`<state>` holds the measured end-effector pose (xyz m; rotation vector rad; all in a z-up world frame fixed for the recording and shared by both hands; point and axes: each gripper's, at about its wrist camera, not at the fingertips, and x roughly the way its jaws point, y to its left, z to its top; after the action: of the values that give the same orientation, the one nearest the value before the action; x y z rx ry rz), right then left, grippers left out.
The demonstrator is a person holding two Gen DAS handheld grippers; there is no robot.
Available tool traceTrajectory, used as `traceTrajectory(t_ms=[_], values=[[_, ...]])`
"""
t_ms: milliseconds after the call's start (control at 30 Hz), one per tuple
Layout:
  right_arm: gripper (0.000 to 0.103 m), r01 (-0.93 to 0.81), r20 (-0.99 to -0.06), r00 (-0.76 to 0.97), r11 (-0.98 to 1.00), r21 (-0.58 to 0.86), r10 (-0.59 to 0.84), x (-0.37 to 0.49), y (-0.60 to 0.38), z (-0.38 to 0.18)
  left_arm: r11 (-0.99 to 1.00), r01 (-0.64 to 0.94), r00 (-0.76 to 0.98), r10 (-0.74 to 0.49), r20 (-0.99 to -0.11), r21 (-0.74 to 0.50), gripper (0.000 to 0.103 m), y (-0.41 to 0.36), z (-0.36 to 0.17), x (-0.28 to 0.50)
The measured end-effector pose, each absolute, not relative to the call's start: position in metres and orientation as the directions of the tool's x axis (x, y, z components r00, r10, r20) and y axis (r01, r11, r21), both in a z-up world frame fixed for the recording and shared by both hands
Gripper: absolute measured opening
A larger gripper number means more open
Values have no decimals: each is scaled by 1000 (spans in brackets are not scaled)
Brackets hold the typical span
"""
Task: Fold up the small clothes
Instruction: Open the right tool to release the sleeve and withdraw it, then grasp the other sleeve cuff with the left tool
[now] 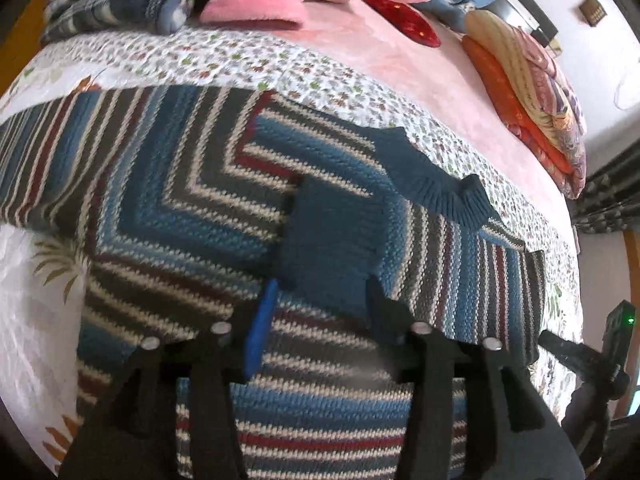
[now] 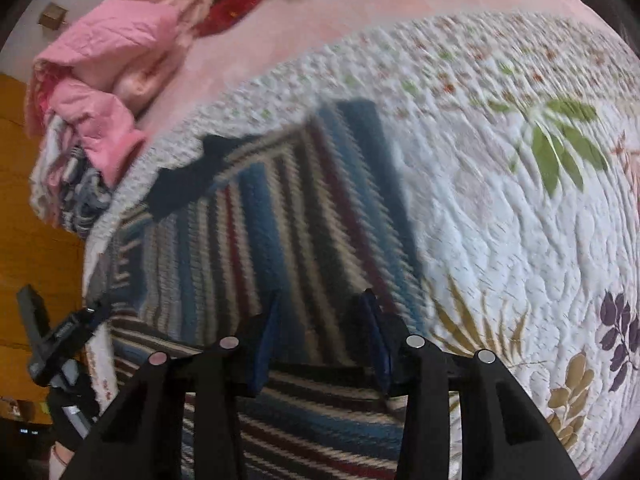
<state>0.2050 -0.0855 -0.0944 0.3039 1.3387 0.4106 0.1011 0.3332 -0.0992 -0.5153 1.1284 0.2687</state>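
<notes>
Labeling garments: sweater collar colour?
Solid dark teal collar on the striped sweater; clearest in left wrist view.

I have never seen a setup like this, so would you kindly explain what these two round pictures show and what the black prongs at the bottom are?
Each picture comes from a fisheye camera mounted on a hand-held gripper, looking along its two fingers. The black prongs are those fingers. The left gripper and the right gripper both stand open over a striped sweater spread on a floral quilt; neither seems to hold anything. Farther back lie pink clothes, a plaid garment and a stack of folded blankets.
</notes>
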Motion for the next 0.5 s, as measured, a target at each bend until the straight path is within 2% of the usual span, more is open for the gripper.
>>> traceTrajectory(t_ms=[100, 367, 500], values=[[42, -145, -857, 170, 872, 467, 487, 203, -75, -88, 852, -485, 360, -13, -933, -199, 58, 331, -110, 106], [43, -191, -915, 101, 910, 367, 390, 196, -53, -116, 867, -493, 279, 75, -957, -76, 63, 328, -145, 127], [43, -194, -914, 100, 908, 370, 394, 193, -53, -115, 876, -469, 294, 32, -955, -115, 60, 335, -129, 121]])
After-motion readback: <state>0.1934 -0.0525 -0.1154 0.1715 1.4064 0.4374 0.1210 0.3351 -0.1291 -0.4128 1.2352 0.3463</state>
